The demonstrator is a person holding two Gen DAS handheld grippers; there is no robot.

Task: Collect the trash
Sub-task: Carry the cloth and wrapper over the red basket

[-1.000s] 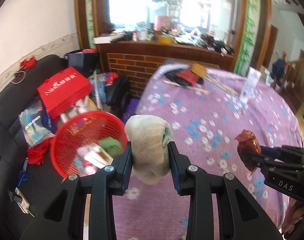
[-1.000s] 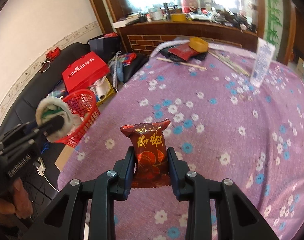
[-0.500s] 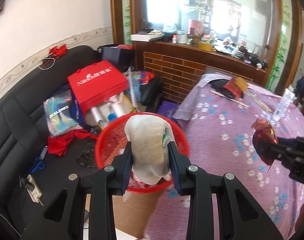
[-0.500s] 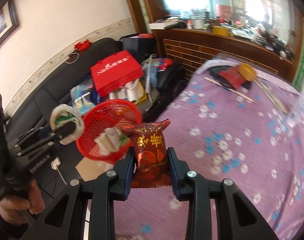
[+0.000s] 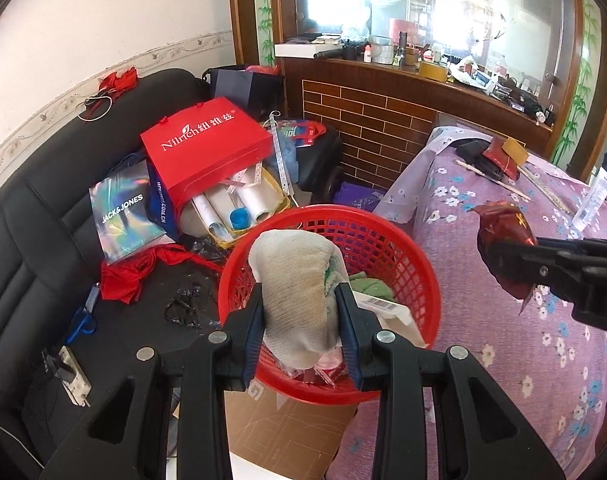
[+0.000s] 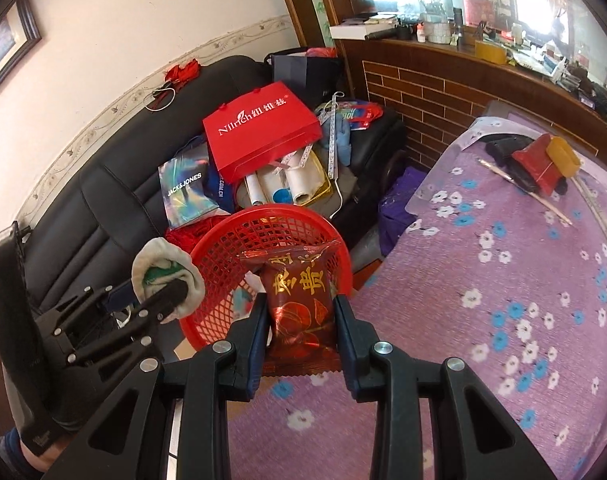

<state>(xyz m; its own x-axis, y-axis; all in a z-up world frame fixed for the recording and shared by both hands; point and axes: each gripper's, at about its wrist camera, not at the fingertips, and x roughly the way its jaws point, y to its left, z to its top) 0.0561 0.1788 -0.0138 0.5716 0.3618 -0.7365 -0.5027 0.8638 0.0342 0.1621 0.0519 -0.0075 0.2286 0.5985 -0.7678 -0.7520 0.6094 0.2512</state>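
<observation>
L gripper (image 5: pixel 299 316) clenches a balled cloth rag (image 5: pixel 295 292) right over the red basket (image 5: pixel 403 248), prob. to drop it. R gripper (image 6: pixel 301 320) pinches a red snack packet (image 6: pixel 301 300) near its rim, w/ same aim.

Red basket (image 5: pixel 387 236): mouth open upward, partly filled with litter; free drop space is left at its 12 and 3 o'clock inner wall. Approach from 6 o'clock is taken up by the left claw (image 5: pixel 299 312), clamped on a cloth wad (image 5: pixel 295 280). At 3 o'clock the bench (image 6: pixel 503 280) edge lies just beside the rim; its near cloth is bare. At 9 to 12 o'clock passage is blocked by a sofa (image 5: pixel 43 240) piled with a red bag (image 5: pixel 207 152) and rolls.
</observation>
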